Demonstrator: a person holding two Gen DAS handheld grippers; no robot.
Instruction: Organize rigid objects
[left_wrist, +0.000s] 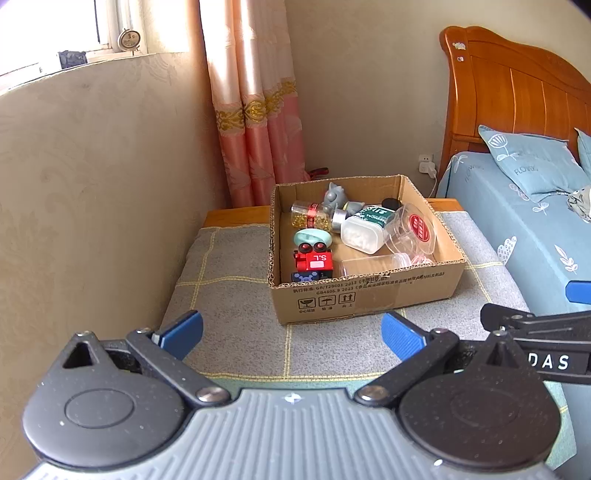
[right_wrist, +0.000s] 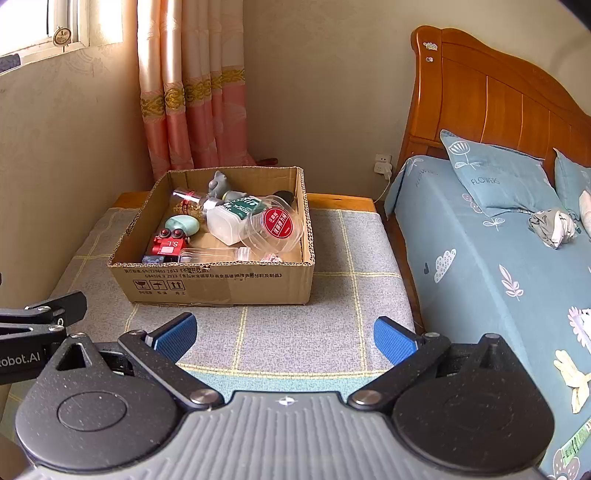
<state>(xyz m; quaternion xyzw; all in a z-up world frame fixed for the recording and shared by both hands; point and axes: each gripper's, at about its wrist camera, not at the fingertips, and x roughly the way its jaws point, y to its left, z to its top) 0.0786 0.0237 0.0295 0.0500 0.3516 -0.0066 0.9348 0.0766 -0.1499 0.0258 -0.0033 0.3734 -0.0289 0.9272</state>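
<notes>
A shallow cardboard box (left_wrist: 369, 291) (right_wrist: 221, 286) sits on a grey checked mat and holds several items. Inside are a red toy train (left_wrist: 314, 260) (right_wrist: 166, 245), a mint green oval case (left_wrist: 313, 236) (right_wrist: 182, 224), a white bottle with a green label (left_wrist: 364, 230) (right_wrist: 231, 219), a clear jar with a red lid (left_wrist: 415, 229) (right_wrist: 275, 225), a small bottle of yellow beads (left_wrist: 310, 214) and a grey figurine (left_wrist: 334, 195) (right_wrist: 218, 182). My left gripper (left_wrist: 291, 334) hangs open in front of the box, with nothing between its blue pads. My right gripper (right_wrist: 284, 336) is open too, equally short of the box.
The mat (left_wrist: 236, 295) (right_wrist: 343, 258) covers a low wooden table wedged between a beige wall on the left and a bed with blue sheets (right_wrist: 491, 266) on the right. A pink curtain (left_wrist: 258, 110) hangs behind the box. Part of the other gripper's body (left_wrist: 546, 343) shows at right.
</notes>
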